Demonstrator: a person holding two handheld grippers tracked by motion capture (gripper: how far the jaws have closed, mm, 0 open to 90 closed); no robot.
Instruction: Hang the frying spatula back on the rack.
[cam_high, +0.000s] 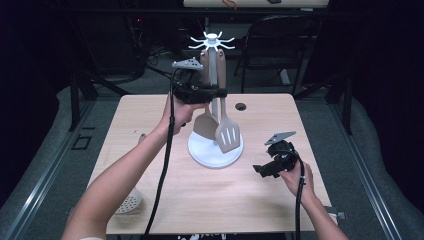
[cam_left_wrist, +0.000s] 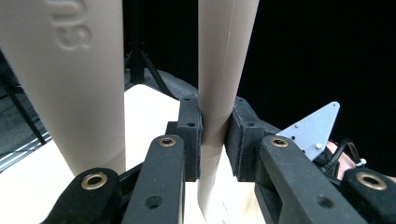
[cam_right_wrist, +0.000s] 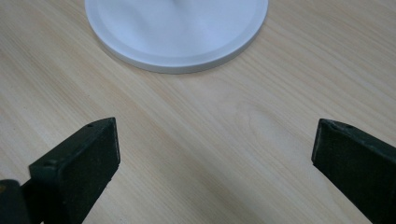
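Left claw (cam_left_wrist: 212, 135) pinches the handle (cam_left_wrist: 223, 65) of the slotted spatula (cam_high: 227, 134) hanging on the rack (cam_high: 212, 55) mid-desk (cam_high: 150, 115), likely light, stiff, smooth plastic, best gripped mid-handle; right claw (cam_right_wrist: 212, 154) spread, empty, near right.

Beige spatula (cam_high: 227, 131) (white stand (cam_high: 215, 152))

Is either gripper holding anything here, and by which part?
The left gripper clamps a beige utensil handle hanging from the rack, mid-shaft. The right gripper is open, holding nothing.
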